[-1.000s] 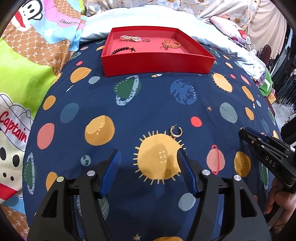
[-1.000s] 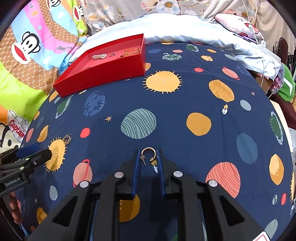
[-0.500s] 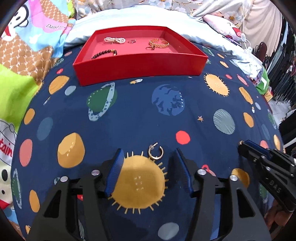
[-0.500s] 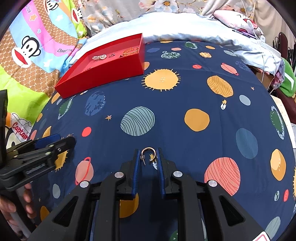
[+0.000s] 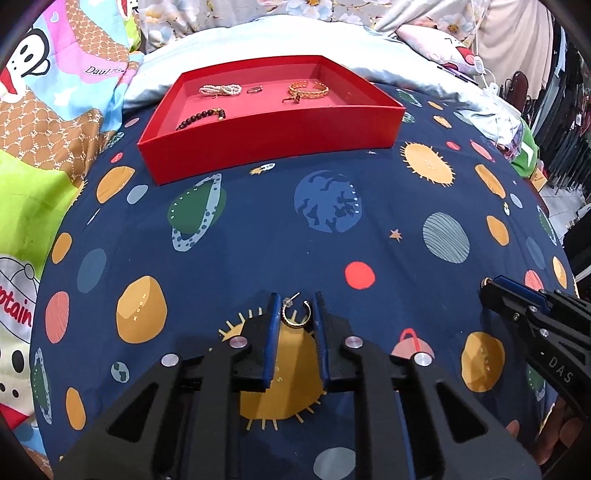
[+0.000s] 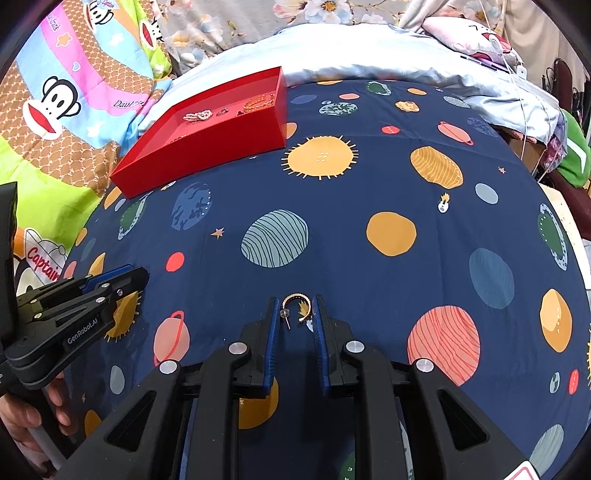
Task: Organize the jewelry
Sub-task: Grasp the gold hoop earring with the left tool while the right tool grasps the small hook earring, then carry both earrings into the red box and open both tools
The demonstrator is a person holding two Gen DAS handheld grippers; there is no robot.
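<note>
A gold hoop earring [image 5: 295,324] lies on the navy planet-print bedspread [image 5: 388,206] between the blue pads of my left gripper [image 5: 296,296]. Its jaws are closing and the pads meet the hoop's sides. A second gold hoop earring [image 6: 306,312] sits between the pads of my right gripper [image 6: 296,300], which is shut on it against the fabric. The red tray [image 5: 273,136] stands farther back, holding a pearl bracelet [image 5: 220,89], a small ring [image 5: 254,89], a gold chain bracelet [image 5: 308,89] and a dark bead bracelet [image 5: 201,115].
Bright cartoon quilts [image 5: 44,122] are piled to the left of the bedspread. A pale blue pillow [image 5: 295,33] lies behind the tray. Clothes and a cable hang past the bed's right edge [image 6: 546,122]. A hand [image 6: 33,410] holds the left gripper's handle.
My left gripper slid forward over the sun print until the earring lay between its pads, then its jaws narrowed from wide apart onto the hoop. The right gripper stayed still.
</note>
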